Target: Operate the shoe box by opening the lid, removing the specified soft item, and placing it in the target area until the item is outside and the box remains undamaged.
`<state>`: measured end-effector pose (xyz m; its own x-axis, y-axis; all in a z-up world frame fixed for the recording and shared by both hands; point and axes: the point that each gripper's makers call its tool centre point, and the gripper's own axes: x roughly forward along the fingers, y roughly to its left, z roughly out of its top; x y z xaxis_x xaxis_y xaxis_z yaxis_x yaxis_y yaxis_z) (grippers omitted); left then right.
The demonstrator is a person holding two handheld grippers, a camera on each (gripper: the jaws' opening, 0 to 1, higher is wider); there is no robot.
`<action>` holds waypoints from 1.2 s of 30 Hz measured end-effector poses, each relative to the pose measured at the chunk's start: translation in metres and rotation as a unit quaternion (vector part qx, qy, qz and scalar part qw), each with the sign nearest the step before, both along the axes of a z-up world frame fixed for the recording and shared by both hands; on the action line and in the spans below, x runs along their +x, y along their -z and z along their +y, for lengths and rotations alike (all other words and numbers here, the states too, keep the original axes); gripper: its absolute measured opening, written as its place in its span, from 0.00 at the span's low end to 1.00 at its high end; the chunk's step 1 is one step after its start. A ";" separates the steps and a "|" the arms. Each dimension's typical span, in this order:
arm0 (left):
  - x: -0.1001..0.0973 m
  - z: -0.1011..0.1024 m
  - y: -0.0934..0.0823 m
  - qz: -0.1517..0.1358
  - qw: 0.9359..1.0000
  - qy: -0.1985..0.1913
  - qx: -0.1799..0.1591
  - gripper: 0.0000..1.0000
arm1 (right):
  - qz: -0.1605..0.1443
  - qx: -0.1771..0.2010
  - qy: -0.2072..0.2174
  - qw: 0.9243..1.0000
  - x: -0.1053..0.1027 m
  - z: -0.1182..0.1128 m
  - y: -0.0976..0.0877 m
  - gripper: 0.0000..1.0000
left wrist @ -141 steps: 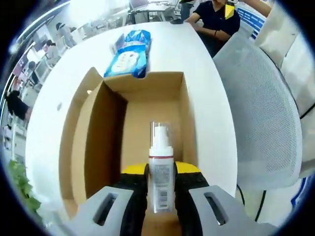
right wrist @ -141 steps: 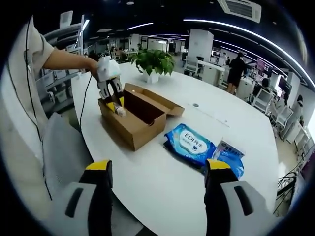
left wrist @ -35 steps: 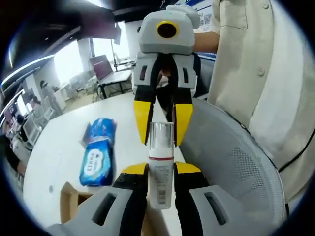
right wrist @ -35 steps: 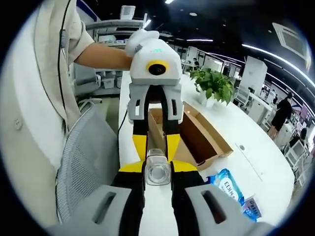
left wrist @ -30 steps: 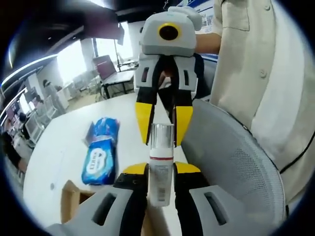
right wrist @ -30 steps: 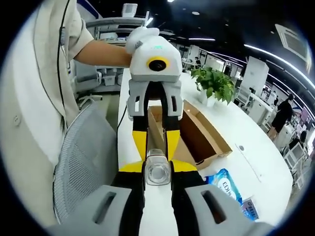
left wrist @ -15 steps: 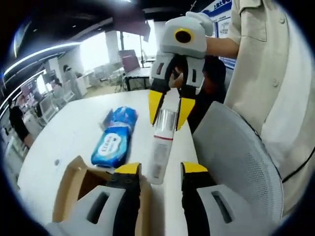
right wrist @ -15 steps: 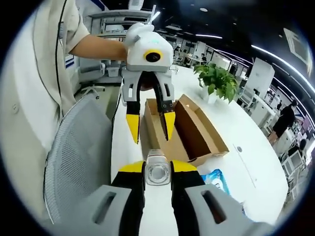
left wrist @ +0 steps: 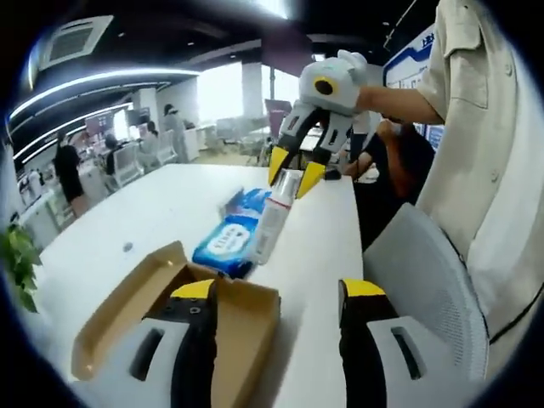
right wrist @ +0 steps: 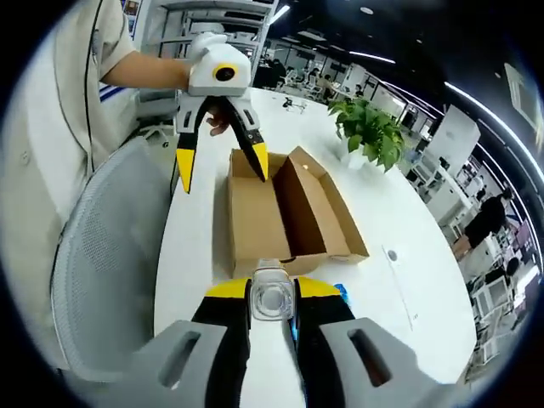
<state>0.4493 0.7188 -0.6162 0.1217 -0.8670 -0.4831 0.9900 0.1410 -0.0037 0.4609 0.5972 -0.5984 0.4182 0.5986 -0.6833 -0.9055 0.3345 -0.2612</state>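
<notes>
Bottle (left wrist: 270, 218), white pump type: clamped at its top between the closed jaws of right gripper (left wrist: 290, 178), held in the air above white table (left wrist: 153, 208). Left gripper (right wrist: 221, 167): jaws spread wide, empty. Shoe box (right wrist: 285, 212): open, on table. Blue wipes pack (left wrist: 228, 244): beside box.

Bright ceiling strips, window glare, fisheye warping

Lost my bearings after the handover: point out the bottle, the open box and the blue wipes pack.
bottle (left wrist: 270, 223), left gripper view, on its white body.
open box (right wrist: 255, 223), right gripper view, on its cardboard floor.
blue wipes pack (left wrist: 226, 246), left gripper view, on its printed top face.
</notes>
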 end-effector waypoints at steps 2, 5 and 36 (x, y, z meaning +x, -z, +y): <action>0.003 0.005 0.001 0.000 1.000 -0.014 0.003 0.64 | -0.001 -0.008 -0.002 1.000 0.007 -0.006 0.000 0.16; 0.006 0.014 0.000 0.002 0.999 -0.034 0.001 0.70 | -0.002 -0.021 -0.002 1.000 0.022 -0.016 0.001 0.16; 0.024 0.091 0.004 0.014 0.977 -0.213 0.011 1.00 | 0.045 -0.134 -0.005 0.990 0.147 -0.082 0.046 0.16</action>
